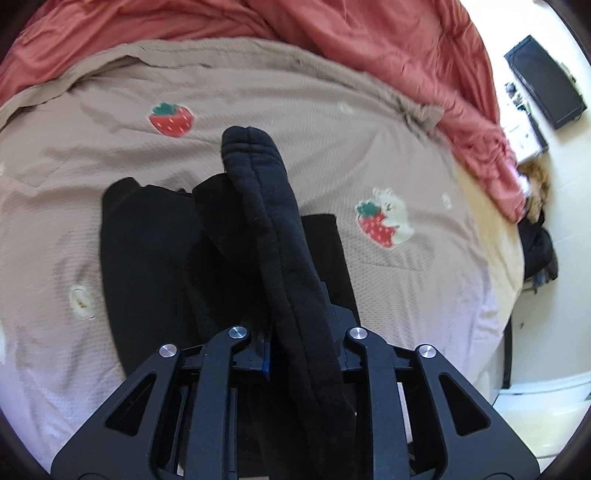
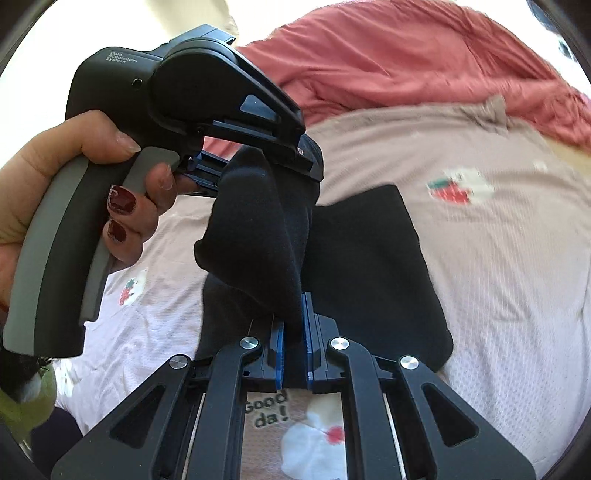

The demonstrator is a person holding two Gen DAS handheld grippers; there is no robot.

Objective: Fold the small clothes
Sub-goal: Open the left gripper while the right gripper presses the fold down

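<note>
Garment [image 2: 369, 258] over "Good da!" blanket [image 2: 517, 295]

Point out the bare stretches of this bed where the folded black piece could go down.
Free: beige blanket between the strawberry patch and the red duvet, and right of the black garment around the strawberry-bear patch. Crowded: centre, where both grippers clamp the garment.

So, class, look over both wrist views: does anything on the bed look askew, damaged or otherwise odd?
Only mildly. The black garment is half lifted: the left gripper and right gripper each pinch a bunched edge while the rest lies flat on the beige strawberry-print blanket. The red duvet behind lies crumpled. Nothing looks damaged or spilled.
</note>
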